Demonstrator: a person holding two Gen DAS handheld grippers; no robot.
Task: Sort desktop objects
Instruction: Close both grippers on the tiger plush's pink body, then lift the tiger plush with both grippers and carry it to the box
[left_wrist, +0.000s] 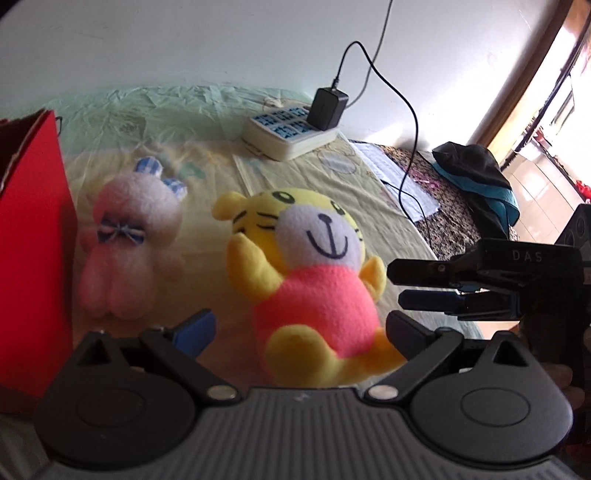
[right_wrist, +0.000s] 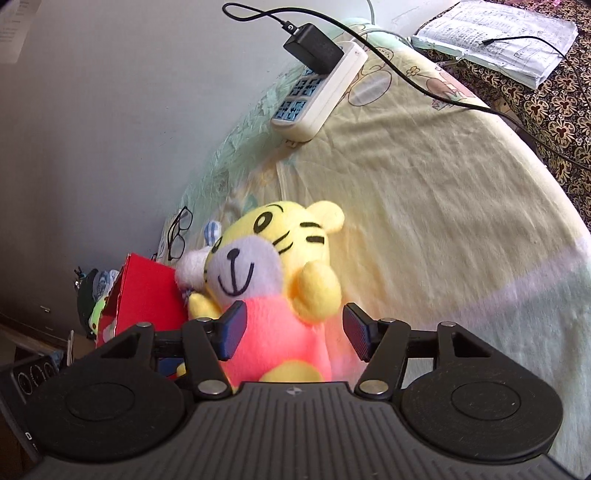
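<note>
Box (left_wrist: 33, 236), red and open-topped, is seen at the far left of the left wrist view, standing on the desk (left_wrist: 332, 177) under a pale yellow cloth. Just right of it a pink rabbit toy (left_wrist: 129, 240) lies on its back, close beside the box wall. Next comes the yellow tiger toy (left_wrist: 310, 280), upright, its long axis running from feet near the camera to head farther off. The left tongs (left_wrist: 301, 330) are spread wide on either side of the tiger's lower body; no pressing is shown. At the right, the right tongs (left_wrist: 400, 286) are viewed side-on, pointing at the tiger's flank. In the right wrist view these tongs (right_wrist: 295, 334) stand wide, the pink belly between them; the left pad (right_wrist: 232, 334) lies against the plush, the right pad is apart. Both hands are judged about equally near; the box lies leftward of the tiger, so the left hand is probably better placed for the carry.
</note>
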